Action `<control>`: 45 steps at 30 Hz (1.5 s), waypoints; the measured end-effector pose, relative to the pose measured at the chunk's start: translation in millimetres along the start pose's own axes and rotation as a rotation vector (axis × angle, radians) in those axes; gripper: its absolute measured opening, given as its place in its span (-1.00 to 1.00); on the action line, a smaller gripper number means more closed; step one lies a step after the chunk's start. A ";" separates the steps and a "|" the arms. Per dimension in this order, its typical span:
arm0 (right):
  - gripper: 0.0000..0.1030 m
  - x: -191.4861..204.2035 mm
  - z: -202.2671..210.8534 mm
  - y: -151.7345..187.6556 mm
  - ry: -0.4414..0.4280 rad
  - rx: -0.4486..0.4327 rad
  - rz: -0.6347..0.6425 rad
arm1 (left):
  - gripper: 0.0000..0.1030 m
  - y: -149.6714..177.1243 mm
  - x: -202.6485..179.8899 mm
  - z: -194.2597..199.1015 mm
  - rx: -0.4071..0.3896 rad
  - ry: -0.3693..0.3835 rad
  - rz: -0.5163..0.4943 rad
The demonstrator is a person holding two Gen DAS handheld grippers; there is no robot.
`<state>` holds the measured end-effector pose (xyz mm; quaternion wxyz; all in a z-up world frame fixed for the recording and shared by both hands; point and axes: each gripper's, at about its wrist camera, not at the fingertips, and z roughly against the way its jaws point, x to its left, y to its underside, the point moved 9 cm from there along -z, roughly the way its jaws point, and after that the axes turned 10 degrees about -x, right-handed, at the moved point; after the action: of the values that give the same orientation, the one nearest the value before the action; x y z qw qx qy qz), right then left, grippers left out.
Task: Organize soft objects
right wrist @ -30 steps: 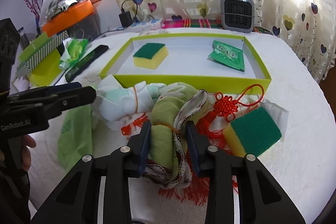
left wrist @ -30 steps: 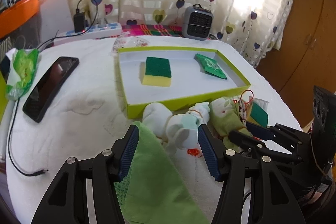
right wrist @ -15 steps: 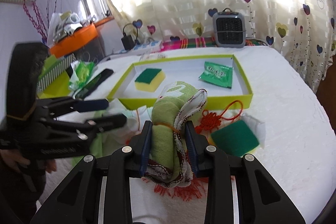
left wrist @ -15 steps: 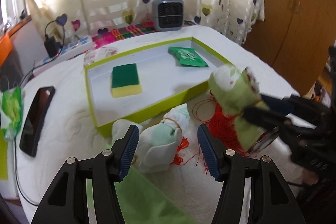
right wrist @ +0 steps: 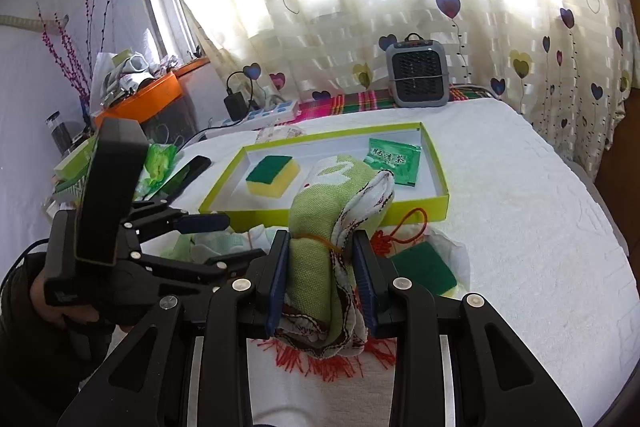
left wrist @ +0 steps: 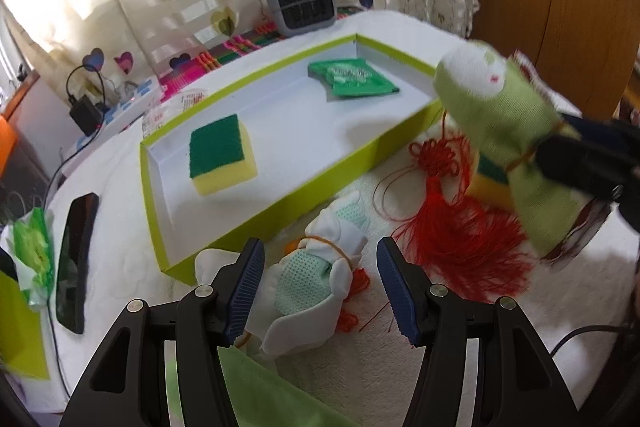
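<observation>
Right hand-held gripper [right wrist: 322, 281], clamped on rolled green sock bundle [right wrist: 320, 227], had lifted it off table twd lime-green cardboard tray [right wrist: 434, 201]; left hand-held gripper [left wrist: 318, 289] apart over white-mint sock bundle [left wrist: 316, 279]

Green packet [right wrist: 394, 161] reads perhaps "肠清茶" (small).

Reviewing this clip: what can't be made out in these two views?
- Second sponge: right wrist view, partly hidden by the right gripper and the green sock bundle it clamps; in the left wrist view that blurred bundle hides most of it.
- White sock bundle: its near end is hidden behind the left gripper's fingers.
- Green packet: print too small to read.
</observation>
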<state>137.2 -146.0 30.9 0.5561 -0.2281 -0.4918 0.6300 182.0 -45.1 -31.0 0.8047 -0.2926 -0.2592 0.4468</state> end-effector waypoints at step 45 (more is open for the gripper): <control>-0.37 -3.5 -4.3 1.3 -0.018 0.011 -0.009 | -0.26 -20.0 14.3 16.0 -0.067 0.055 0.177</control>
<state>141.2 -147.5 27.1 0.5556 -0.2171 -0.4943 0.6323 189.2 -37.4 -3.5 0.7587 -0.3533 -0.2250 0.4990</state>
